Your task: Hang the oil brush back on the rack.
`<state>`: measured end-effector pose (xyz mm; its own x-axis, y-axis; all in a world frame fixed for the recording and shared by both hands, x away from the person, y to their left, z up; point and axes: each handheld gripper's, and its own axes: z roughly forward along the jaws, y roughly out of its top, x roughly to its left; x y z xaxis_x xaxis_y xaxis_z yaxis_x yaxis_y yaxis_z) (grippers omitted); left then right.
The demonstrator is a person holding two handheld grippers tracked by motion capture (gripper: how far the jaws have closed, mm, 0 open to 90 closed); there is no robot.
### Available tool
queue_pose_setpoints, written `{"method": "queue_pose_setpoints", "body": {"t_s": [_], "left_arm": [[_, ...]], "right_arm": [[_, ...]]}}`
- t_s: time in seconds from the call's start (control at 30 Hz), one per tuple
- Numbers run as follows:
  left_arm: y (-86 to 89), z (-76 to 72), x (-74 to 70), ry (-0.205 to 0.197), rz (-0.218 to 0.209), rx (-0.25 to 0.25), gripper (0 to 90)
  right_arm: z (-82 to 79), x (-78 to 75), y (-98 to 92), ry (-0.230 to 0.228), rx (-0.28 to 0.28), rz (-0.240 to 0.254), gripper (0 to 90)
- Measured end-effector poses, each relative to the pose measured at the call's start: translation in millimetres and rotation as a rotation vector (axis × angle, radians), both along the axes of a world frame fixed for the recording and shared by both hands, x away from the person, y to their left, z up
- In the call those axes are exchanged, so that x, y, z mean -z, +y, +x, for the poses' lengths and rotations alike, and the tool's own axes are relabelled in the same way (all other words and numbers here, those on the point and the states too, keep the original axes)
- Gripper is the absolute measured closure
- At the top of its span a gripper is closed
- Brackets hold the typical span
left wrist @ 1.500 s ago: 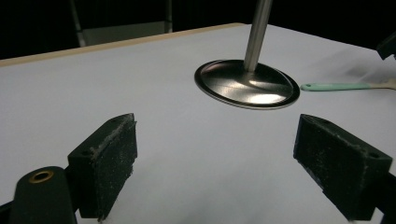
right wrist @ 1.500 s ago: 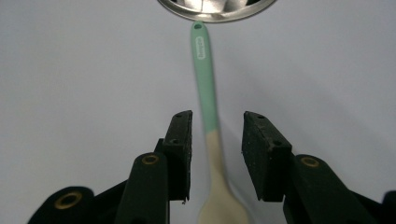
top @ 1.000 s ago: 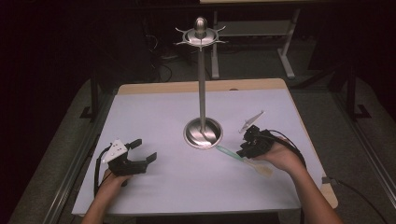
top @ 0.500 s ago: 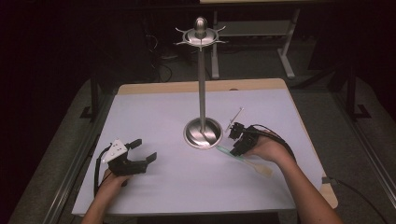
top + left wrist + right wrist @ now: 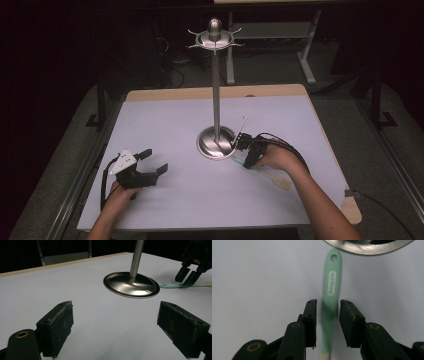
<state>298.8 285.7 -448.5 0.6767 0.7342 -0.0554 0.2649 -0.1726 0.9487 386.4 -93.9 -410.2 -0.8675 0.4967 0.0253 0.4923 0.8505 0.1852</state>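
Right gripper (image 5: 328, 315) slid toward the stand base (image 5: 367, 246), jaws closing astride the green spatula (image 5: 331, 293)

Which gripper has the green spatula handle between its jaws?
The right gripper: its jaws straddle the green spatula handle beside the stand's base. The left gripper stands open over bare table.

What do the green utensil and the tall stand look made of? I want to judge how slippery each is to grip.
The green utensil looks like matte silicone or soft plastic with white printing, joined to a pale, possibly wooden end. The tall stand looks like polished metal: its round base mirrors the light.
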Motion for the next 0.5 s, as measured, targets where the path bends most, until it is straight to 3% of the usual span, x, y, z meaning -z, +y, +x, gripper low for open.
{"method": "queue_pose_setpoints", "body": {"t_s": [0.5], "left_arm": [[-0.2,-0.3,-0.1,0.000,0.004,0.002,13.0]], "right_arm": [[3.2,6.4,7.5,0.022,-0.008,-0.059,71.7]]}}
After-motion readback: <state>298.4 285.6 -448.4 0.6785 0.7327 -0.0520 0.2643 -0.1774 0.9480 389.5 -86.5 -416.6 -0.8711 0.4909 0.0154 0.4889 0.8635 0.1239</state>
